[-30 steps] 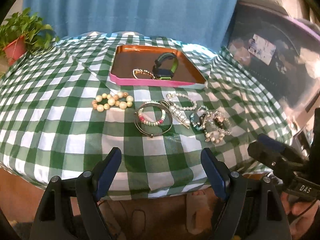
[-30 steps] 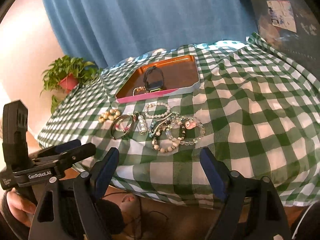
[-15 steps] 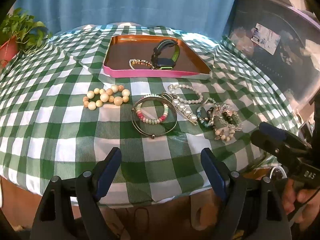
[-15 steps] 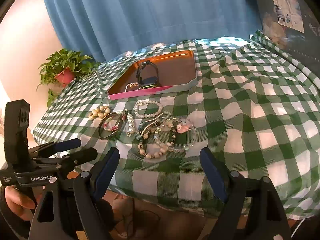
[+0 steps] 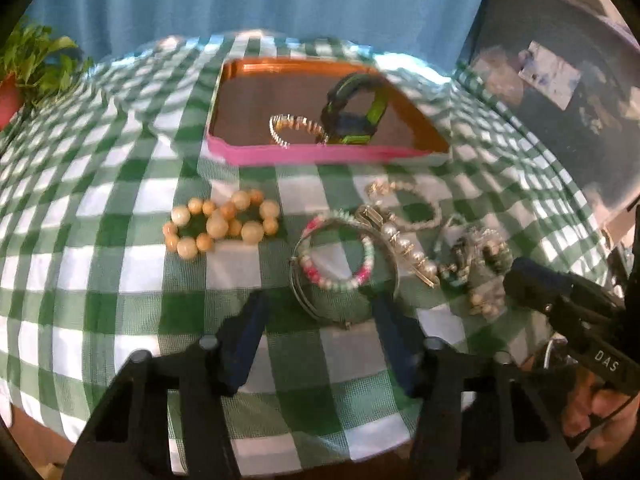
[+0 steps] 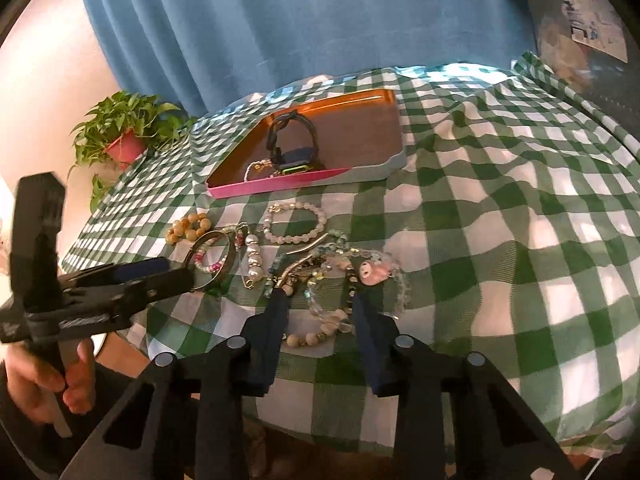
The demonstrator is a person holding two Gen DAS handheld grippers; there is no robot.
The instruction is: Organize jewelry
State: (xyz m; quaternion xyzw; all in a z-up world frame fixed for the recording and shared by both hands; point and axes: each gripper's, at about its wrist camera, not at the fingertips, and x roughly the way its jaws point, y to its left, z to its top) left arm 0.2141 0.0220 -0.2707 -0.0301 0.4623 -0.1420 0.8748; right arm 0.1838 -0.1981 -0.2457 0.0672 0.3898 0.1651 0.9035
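Left wrist view: both tools [image 5: 320,300] [image 6: 320,300] closing over bracelets [image 5: 340,256], pads not yet pressing.

Green-white checked tablecloth [image 6: 500,208] covers table. Blue curtain [image 6: 280,20] hangs across top of frame. Potted plant [image 6: 124,132] in red pot at left edge. Paper sheet [image 6: 596,24] on dark surface, upper right.

One tray [image 5: 320,156] is holding one watch [image 5: 354,112] and one bracelet [image 5: 296,128]; two grippers and one potted plant [image 6: 124,136] are showing.
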